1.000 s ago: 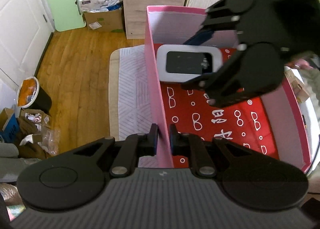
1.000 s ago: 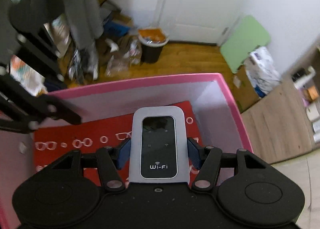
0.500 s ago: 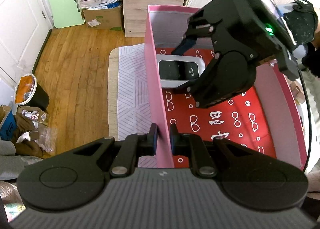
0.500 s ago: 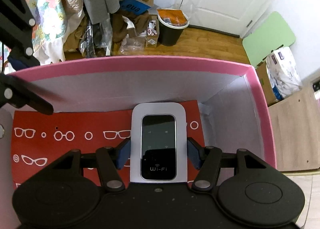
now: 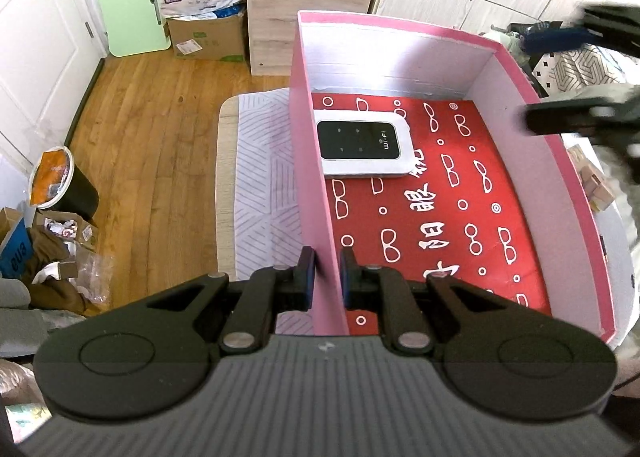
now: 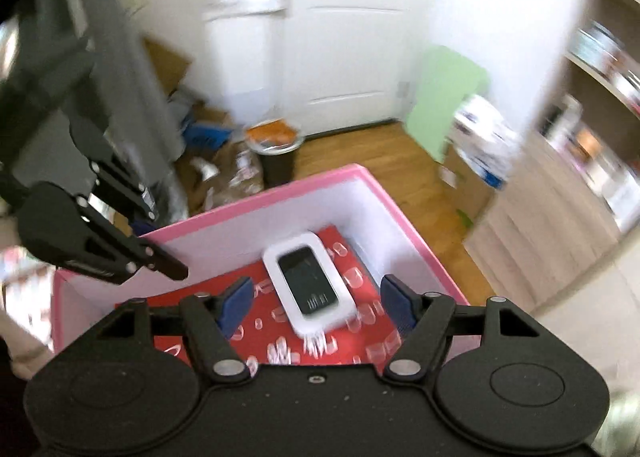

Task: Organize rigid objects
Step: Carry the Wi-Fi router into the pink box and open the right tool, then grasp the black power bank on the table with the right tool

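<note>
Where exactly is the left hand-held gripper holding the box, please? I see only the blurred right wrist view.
Observer: The left hand-held gripper is shut on the pink box at its side wall, one finger inside, one outside.
Operator: Thank you. What lies outside that wall?
Observer: A pale striped mat lies alongside the box.
Operator: Can you read the white device label?
Observer: Yes, it reads Wi-Fi, on its dark screen panel.

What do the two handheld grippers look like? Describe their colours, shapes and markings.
Both are matte black. The left gripper has a ribbed grey body with a small lightning-bolt mark, two round side discs, silver pivot pins on jointed linkage arms, and blue pads on its black fingers. The right gripper has a speckled black body, the same discs and pins, and ridged blue pads.
</note>
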Demonstrator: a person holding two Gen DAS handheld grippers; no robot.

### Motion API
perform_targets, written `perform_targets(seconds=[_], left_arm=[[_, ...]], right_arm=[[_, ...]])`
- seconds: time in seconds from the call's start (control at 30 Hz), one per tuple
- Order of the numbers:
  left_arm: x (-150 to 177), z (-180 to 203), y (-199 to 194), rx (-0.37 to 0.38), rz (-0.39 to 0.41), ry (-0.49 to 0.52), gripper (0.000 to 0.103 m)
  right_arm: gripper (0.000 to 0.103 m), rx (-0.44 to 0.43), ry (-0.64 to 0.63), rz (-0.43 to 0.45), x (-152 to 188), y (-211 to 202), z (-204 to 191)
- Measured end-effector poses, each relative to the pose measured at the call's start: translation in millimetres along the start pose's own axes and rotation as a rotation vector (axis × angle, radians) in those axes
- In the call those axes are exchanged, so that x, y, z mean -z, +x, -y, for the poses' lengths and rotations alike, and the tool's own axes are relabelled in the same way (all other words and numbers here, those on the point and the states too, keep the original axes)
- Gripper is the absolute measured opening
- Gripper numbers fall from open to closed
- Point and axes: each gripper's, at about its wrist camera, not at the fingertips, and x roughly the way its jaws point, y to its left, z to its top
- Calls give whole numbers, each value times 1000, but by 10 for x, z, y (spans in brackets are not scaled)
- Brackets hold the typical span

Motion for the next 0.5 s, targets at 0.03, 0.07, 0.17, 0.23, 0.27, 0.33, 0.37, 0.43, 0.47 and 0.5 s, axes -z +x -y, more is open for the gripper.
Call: perform_targets(seconds=[0.03,0.07,0.17,0.23,0.27,0.33,0.37,0.43,0.47,0.5], left_arm=[[5,1,-3,0,2,1,12],[9,1,-5,0,3,1,12],[6,0,-11,0,6,-7,12],[2,-9,-14,3,6,-15,12],[4,-16,-16,4,6,-20,12],[5,-23,-16,5,5,-26,12],[5,-20,-16,4,5,-28,12],[1,-11,-17,0,5,-31,12],[-3,-10,-17,-2,3,-33,12],[-1,-9,-12,-2,2,-35,12]], right_arm=[[75,26,29,10,71,-114,-1],[75,56,54,21,157,-244,-5],[75,130,132,46,465,-546,20],[75,167,178,57,683,-692,32],[75,182,207,61,814,-758,52],[75,215,261,66,1045,-808,52],[75,240,297,68,1154,-813,59],[75,264,375,76,1356,-787,83],[75,261,423,81,1451,-752,104],[75,266,467,86,1546,-716,132]])
